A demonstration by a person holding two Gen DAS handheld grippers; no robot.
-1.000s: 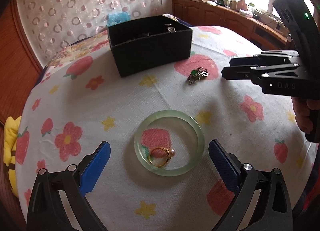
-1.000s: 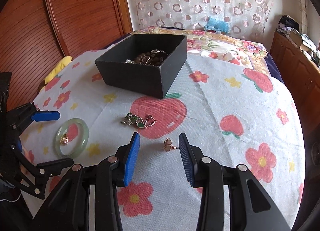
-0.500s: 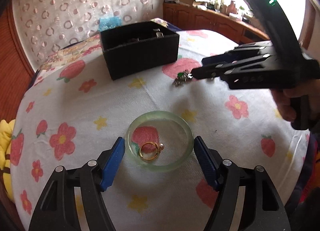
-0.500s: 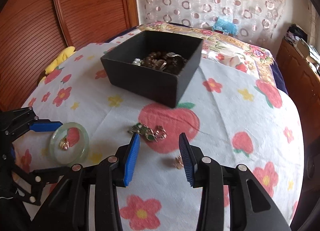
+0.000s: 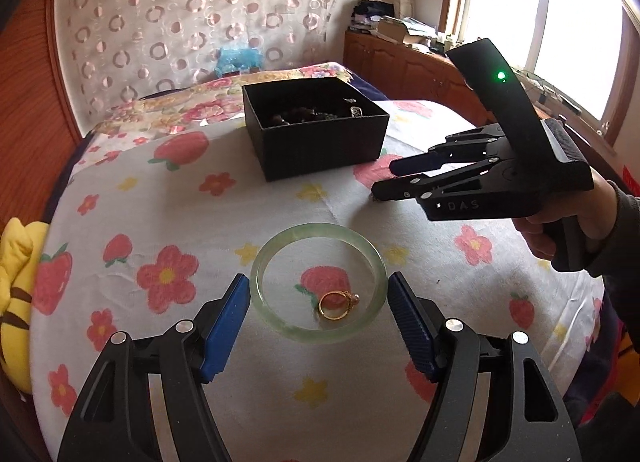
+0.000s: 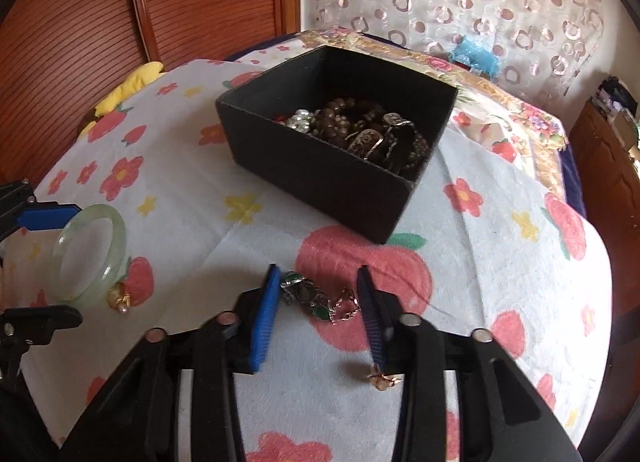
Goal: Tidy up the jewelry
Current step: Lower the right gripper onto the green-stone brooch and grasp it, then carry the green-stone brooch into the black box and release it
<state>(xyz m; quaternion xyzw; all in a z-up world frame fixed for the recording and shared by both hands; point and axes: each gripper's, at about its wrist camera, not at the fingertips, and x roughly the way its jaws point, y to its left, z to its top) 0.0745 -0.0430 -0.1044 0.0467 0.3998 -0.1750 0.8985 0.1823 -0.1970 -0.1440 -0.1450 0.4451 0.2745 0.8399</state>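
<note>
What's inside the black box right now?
The black box holds brown beads, a pearly cluster and metal pieces. Its near wall hides anything lower down.

A white cloth (image 5: 168, 201) printed with strawberries and flowers covers the bed. A yellow plush toy (image 5: 16, 282) lies at the left edge of the frame. A sheer curtain (image 5: 192, 17) with a ring pattern hangs at the top. Wooden cabinets (image 5: 400, 61) and a bright window (image 5: 540, 21) occupy the upper right.

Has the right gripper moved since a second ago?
Yes. The right gripper has advanced toward the black box, leaving the gold earring behind; its closing jaws now flank the green pendant cluster.
</note>
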